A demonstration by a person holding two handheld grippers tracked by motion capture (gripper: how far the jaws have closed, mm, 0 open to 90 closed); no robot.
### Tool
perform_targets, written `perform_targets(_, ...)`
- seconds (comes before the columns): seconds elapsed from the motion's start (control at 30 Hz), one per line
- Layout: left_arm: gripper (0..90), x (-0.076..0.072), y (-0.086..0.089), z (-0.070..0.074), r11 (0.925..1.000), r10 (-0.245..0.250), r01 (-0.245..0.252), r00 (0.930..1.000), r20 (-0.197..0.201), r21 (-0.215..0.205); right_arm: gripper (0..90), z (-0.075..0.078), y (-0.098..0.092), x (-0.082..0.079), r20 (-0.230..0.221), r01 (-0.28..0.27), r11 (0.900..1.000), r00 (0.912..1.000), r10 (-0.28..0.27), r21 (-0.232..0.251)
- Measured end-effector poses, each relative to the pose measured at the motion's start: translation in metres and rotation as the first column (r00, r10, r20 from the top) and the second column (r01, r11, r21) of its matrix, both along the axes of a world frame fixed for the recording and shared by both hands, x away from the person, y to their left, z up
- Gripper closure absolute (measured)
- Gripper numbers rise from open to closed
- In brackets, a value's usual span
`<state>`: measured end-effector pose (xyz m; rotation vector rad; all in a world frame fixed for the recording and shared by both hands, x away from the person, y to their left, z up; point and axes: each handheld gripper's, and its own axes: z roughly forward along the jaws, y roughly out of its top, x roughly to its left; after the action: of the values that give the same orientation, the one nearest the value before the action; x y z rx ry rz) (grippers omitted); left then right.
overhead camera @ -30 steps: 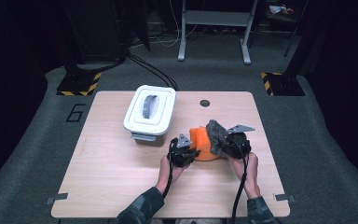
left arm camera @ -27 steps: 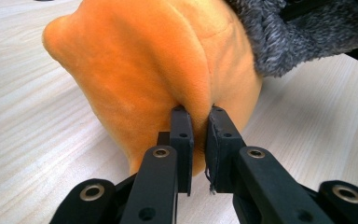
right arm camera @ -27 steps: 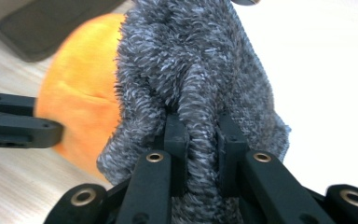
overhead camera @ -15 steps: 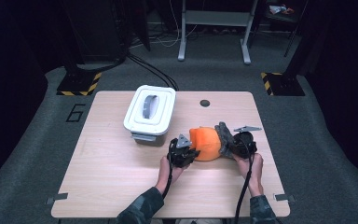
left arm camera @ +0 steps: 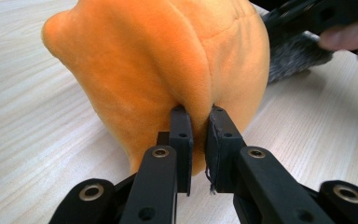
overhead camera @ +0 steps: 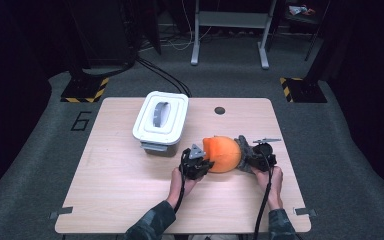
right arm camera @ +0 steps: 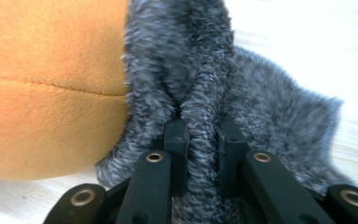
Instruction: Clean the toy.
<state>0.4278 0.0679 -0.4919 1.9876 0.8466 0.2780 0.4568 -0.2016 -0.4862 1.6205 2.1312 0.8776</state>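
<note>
An orange plush toy [overhead camera: 222,153] with a grey furry part [overhead camera: 243,150] lies on the wooden table [overhead camera: 130,200], right of centre. My left gripper [overhead camera: 203,165] holds its left end, jaws pinched on a fold of orange plush [left arm camera: 168,70]. My right gripper [overhead camera: 246,160] is shut on a fold of the grey fur [right arm camera: 205,107] at the toy's right end. In the left gripper view the grey fur [left arm camera: 291,58] sticks out behind the orange body, with the other hand's finger beside it.
A white lidded plastic box [overhead camera: 161,118] with a grey handle stands on the table just left of and behind the toy. A round cable hole [overhead camera: 220,110] sits near the far edge. Floor, stand legs and striped blocks lie beyond.
My right gripper has come down towards the table with the grey end of the toy. The left gripper has stayed where it was.
</note>
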Motion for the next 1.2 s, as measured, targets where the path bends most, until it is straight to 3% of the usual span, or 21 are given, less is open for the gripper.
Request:
perform_targets(0.13,81.8,0.0,0.002,-0.001,1.0,-0.001,0.001,1.0,0.0,-0.004,78.2,0.018,-0.005,-0.01,0.05,0.011,1.0,0.9987,-0.012,0.021)
perform_targets(0.2,81.8,0.0,0.001,-0.001,1.0,0.001,-0.001,1.0,0.002,-0.005,78.2,0.023,-0.006,-0.013,0.07,-0.005,1.0,0.9975,0.003,0.021)
perform_targets(0.27,81.8,0.0,0.001,-0.001,1.0,0.002,-0.002,1.0,0.002,-0.004,78.2,0.043,0.0,-0.024,0.123,-0.044,0.999,0.9916,0.041,0.022)
perform_targets(0.37,81.8,0.0,0.001,-0.001,1.0,0.001,-0.001,1.0,0.003,-0.003,78.2,0.051,0.003,-0.027,0.142,-0.069,0.997,0.9878,0.065,0.026)
perform_targets(0.4,81.8,0.0,0.001,-0.001,1.0,0.001,-0.001,1.0,0.003,-0.003,78.2,0.061,0.01,-0.032,0.169,-0.102,0.994,0.9812,0.094,0.041)
perform_targets(0.5,81.7,0.0,0.001,-0.001,1.0,0.0,0.0,1.0,0.005,-0.003,78.1,0.068,0.019,-0.035,0.181,-0.135,0.99,0.9755,0.126,0.041)
perform_targets(0.53,81.7,0.0,0.001,-0.001,1.0,0.0,0.0,1.0,0.005,-0.003,78.1,0.073,0.03,-0.037,0.193,-0.168,0.985,0.9681,0.159,0.03)
perform_targets(0.77,81.5,0.0,0.001,-0.001,1.0,-0.002,0.002,1.0,0.009,-0.003,77.8,0.075,0.059,-0.036,0.191,-0.226,0.974,0.9569,0.219,0.016)
perform_targets(0.87,81.5,0.001,0.001,-0.001,1.0,-0.005,0.005,1.0,0.008,-0.008,77.6,0.07,0.075,-0.032,0.174,-0.261,0.965,0.9498,0.26,-0.016)
perform_targets(1.0,81.5,0.001,0.001,-0.001,1.0,-0.002,0.002,0.9999,0.011,-0.003,77.6,0.062,0.087,-0.028,0.154,-0.255,0.965,0.9528,0.262,-0.062)
perform_targets(1.2,81.5,0.001,0.0,-0.001,1.0,-0.009,0.009,0.9999,0.012,-0.002,77.9,0.06,0.085,-0.027,0.154,-0.226,0.969,0.9586,0.239,-0.1)
